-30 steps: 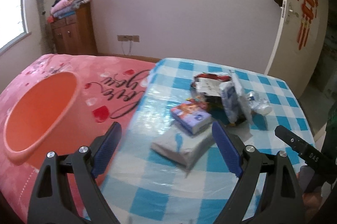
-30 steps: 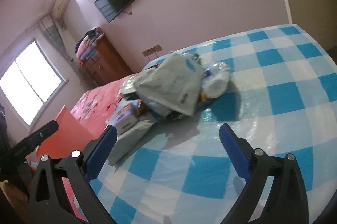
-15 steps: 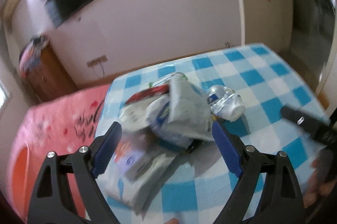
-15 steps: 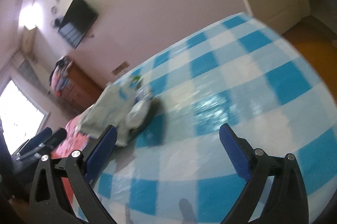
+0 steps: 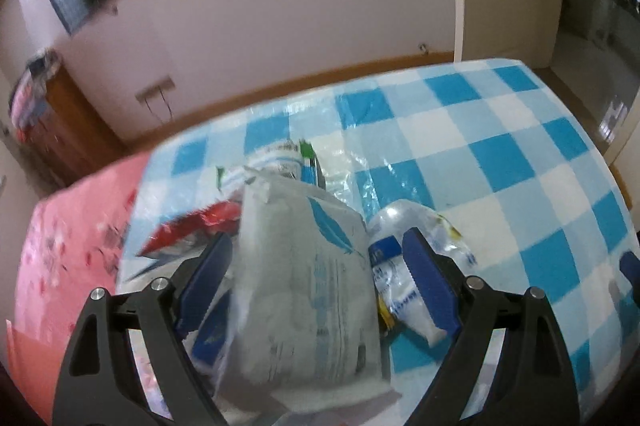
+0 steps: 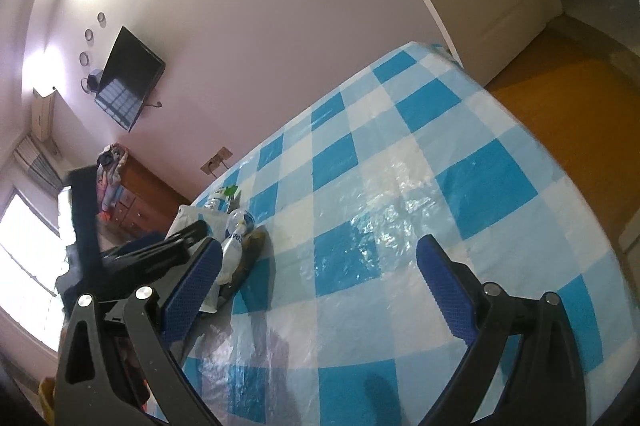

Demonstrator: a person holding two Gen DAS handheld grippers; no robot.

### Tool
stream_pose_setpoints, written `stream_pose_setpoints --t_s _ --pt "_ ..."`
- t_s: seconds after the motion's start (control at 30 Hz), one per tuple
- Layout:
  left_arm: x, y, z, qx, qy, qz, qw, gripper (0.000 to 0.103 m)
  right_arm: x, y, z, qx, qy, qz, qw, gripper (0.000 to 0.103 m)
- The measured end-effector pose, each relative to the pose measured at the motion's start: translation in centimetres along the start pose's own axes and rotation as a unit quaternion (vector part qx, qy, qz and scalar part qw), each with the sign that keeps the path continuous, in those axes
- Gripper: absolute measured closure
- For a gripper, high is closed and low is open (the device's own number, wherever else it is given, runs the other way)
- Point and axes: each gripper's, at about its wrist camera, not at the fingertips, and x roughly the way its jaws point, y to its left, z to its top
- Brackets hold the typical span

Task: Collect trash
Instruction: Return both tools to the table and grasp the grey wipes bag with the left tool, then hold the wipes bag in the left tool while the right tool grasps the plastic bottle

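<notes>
On the checkered tabletop [image 5: 500, 154] the trash sits in a heap. In the left wrist view, going left to right, a red wrapper [image 5: 188, 230] lies outside the left gripper's [image 5: 316, 278] left finger, a grey-white bag [image 5: 304, 278] fills the gap between its spread jaws without visibly touching either pad, and a crushed bottle [image 5: 404, 266] lies against the right finger. The right gripper [image 6: 320, 286] hangs over bare cloth, jaws spread wide, with the bottle [image 6: 236, 230] just beyond its left finger.
</notes>
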Motion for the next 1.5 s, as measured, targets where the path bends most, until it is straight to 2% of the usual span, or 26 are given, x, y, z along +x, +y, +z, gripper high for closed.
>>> stream_pose_setpoints --t_s 0.1,0.13,0.3,0.33,0.43,0.6,0.7,0.8,1.1,1.2,1.27,1.37,1.43,1.5 --pt "1.1 0.3 -0.3 -0.019 0.017 -0.012 0.9996 0.024 -0.2 -0.2 0.1 0.004 -0.001 0.000 1.000 0.007" --pt "1.3 0.3 -0.7 -0.028 0.022 -0.029 0.9990 0.024 -0.3 -0.3 0.1 0.005 -0.001 0.000 1.000 0.007" --pt "0.5 -1.8 -2.3 0.003 0.012 -0.048 0.9988 0.024 -0.1 -1.0 0.3 0.011 -0.002 -0.008 1.000 0.007" --pt "0.1 -2.5 -2.7 0.011 0.013 -0.062 0.9979 0.024 0.0 -1.2 0.3 0.012 0.000 -0.011 1.000 0.007" --pt "0.1 -3.0 -3.6 -0.010 0.035 -0.129 0.9909 0.024 0.4 -1.6 0.3 0.019 0.008 -0.008 1.000 0.007" --pt "-1.0 -4.8 -4.4 0.014 0.029 -0.135 0.9903 0.024 0.9 -1.5 0.4 0.007 0.017 -0.008 1.000 0.007" --pt "-1.7 -5.8 -4.8 0.034 0.030 -0.127 0.9908 0.019 1.5 -1.5 0.2 0.002 0.029 -0.010 1.000 0.007" --pt "-1.9 -6.2 -5.3 0.045 0.023 -0.114 0.9921 0.017 2.0 -1.2 0.1 -0.006 0.041 0.006 0.999 0.007" --pt "-2.3 -4.9 -6.4 -0.017 0.019 -0.120 0.9925 0.022 3.5 0.3 -0.3 -0.038 0.065 0.039 0.996 0.007" --pt "-2.5 -4.8 -6.7 -0.021 0.016 -0.119 0.9926 0.023 4.3 0.6 -0.6 -0.040 0.080 0.048 0.995 0.022" --pt "-2.6 -4.7 -6.9 -0.026 0.015 -0.120 0.9923 0.023 4.6 0.5 -0.6 -0.038 0.084 0.050 0.994 0.024" --pt "-2.7 -4.5 -7.1 -0.031 0.013 -0.123 0.9918 0.024 4.6 0.5 -0.6 -0.034 0.084 0.070 0.993 0.032" --pt "-2.9 -4.5 -7.3 -0.033 0.010 -0.124 0.9917 0.024 5.0 0.7 -0.8 -0.035 0.096 0.077 0.992 0.043" --pt "-3.0 -4.5 -7.4 -0.031 0.007 -0.123 0.9919 0.025 5.2 1.2 -1.0 -0.045 0.104 0.080 0.990 0.049"
